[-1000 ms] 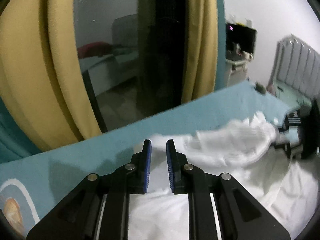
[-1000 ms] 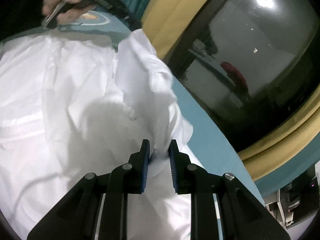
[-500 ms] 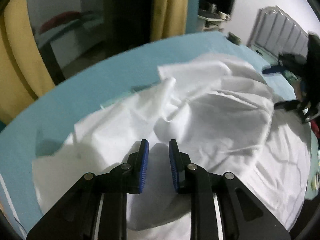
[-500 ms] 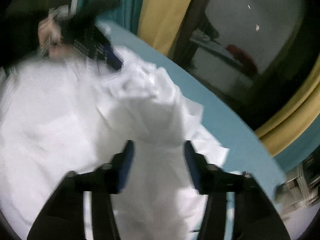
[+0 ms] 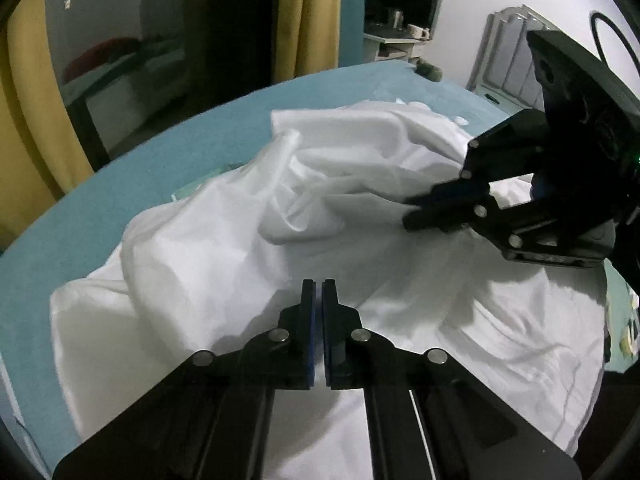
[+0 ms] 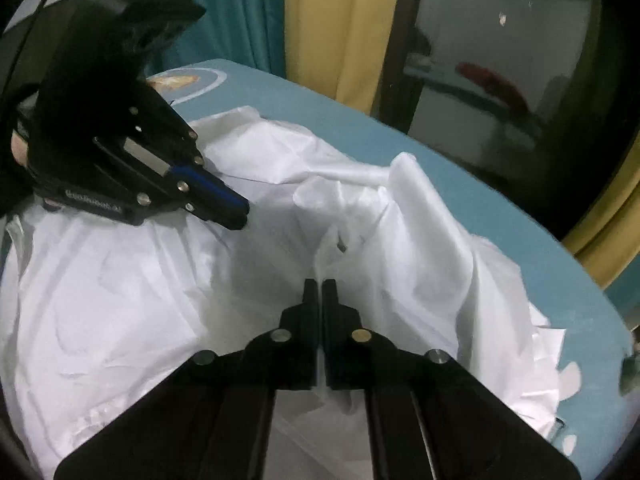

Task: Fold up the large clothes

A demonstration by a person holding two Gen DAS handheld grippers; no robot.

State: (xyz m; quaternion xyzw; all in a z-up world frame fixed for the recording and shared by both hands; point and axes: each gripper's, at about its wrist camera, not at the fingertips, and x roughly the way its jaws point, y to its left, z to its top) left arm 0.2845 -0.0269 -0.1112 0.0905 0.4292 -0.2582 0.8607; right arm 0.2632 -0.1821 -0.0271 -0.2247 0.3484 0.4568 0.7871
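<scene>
White cloth, a large crumpled garment [image 5: 224,248], is lying spread over a teal bed cover [image 5: 132,168], bunched into high folds along its middle and flatter toward its near edge. In the right wrist view the same garment [image 6: 120,300] is filling most of the bed cover [image 6: 360,132], with one ridge of fabric standing up beside the far edge.

Above the near part of the garment, the left claw [image 5: 319,282] is pointing steeply down, its two fingers pressed together after just closing; whether any cloth is caught between its blue pads cannot be told. The right claw [image 6: 319,282] is likewise pointing down over the garment, its fingers having just closed too, and a thin pinch of white fabric appears to be rising from between the tips, though this is not certain.

Each claw is showing in the other's view: the right one [image 5: 416,212] is reaching in over the garment's folds, and the left one [image 6: 236,212] is hovering at the garment's far side.

Beyond the garment, yellow curtains [image 5: 308,16] are hanging beside a dark window [image 6: 500,60], and a pale headboard [image 5: 508,56] is standing past the bed's far end.
</scene>
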